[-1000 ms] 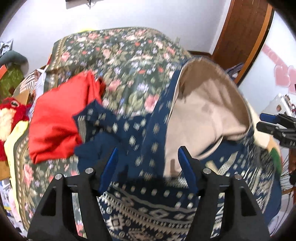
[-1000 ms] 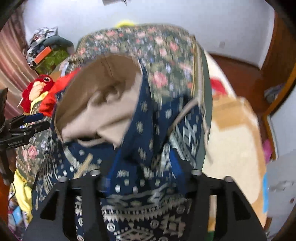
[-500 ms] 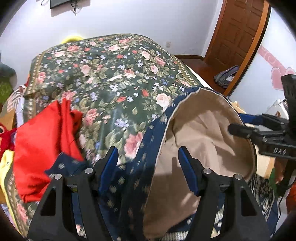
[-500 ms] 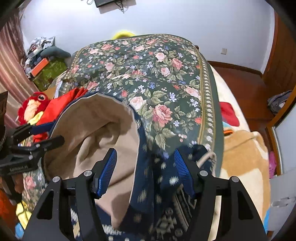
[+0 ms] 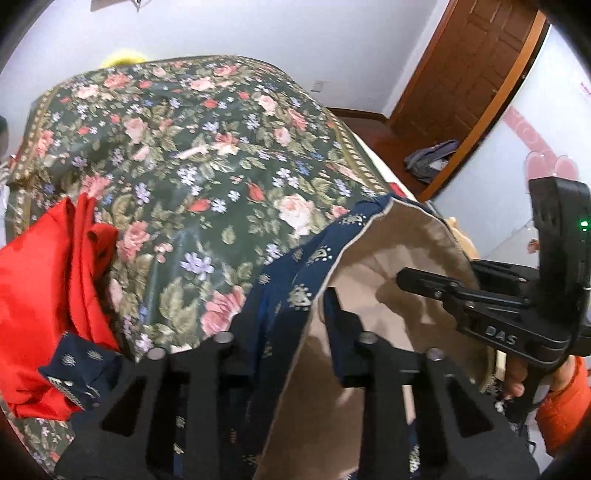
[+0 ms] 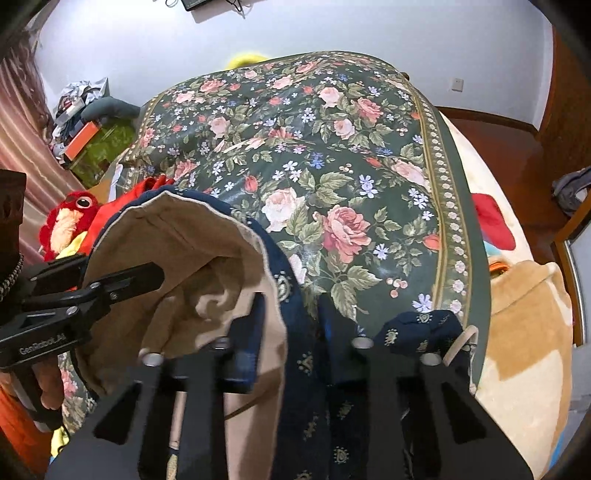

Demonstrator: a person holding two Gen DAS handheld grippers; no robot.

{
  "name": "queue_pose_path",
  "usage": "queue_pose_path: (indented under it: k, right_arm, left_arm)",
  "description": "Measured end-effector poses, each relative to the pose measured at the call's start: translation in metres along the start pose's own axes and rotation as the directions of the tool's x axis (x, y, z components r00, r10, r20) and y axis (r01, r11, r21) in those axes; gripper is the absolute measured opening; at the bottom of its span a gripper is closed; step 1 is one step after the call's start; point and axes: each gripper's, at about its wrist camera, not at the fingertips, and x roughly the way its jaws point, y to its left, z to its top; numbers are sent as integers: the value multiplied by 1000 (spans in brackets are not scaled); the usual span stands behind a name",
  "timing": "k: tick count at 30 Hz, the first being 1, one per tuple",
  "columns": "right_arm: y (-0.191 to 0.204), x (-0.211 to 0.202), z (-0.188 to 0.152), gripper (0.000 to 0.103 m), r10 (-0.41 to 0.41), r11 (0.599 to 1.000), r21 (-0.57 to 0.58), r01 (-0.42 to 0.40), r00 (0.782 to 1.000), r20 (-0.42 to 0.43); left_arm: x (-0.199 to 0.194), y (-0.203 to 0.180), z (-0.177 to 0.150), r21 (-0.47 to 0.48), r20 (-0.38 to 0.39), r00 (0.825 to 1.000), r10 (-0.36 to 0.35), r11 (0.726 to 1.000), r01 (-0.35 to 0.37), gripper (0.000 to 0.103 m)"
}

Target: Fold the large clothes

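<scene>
— Both our grippers are narrowing since a second ago; the navy patterned garment (image 5: 295,266) is hanging between them now.

— Yes, our left gripper (image 5: 286,314) and right gripper (image 6: 291,314) are closing on its folded edge, tan lining (image 6: 192,251) facing us, above the floral bedspread (image 6: 332,166), beside the red cloth (image 5: 44,295).

Bed (image 6: 448,155) with dark green floral bedspread (image 5: 192,155), pale white walls (image 5: 258,33), brown wooden door (image 5: 476,70), reddish wood floor (image 6: 495,144), pink curtain (image 6: 22,147), tan plush blanket (image 6: 524,332)
</scene>
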Motion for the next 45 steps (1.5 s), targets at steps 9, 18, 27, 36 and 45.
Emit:
queue_pose_path:
  k: [9, 18, 27, 36, 45]
  right_arm:
    - [28, -52, -12, 7, 31, 997, -80, -24, 996, 88]
    - [50, -108, -49, 6, 67, 990, -130, -53, 991, 113]
    - [62, -121, -98, 7, 69, 983, -171, -60, 997, 46]
    - [54, -116, -138, 9, 98, 988, -115, -100, 995, -24]
    - [31, -121, -164, 11, 82, 996, -17, -83, 995, -53]
  left_arm:
    - [-54, -21, -12, 60, 48, 999, -3, 998, 0, 7]
    - [-122, -42, -53, 74, 103, 993, -57, 996, 49, 7]
    - [-140, -55, -116, 80, 41, 996, -85, 993, 81, 7]
    - [-130, -56, -168, 54, -25, 998, -58, 997, 59, 28]
    - [-115, -45, -213, -10, -82, 997, 9, 1000, -9, 53]
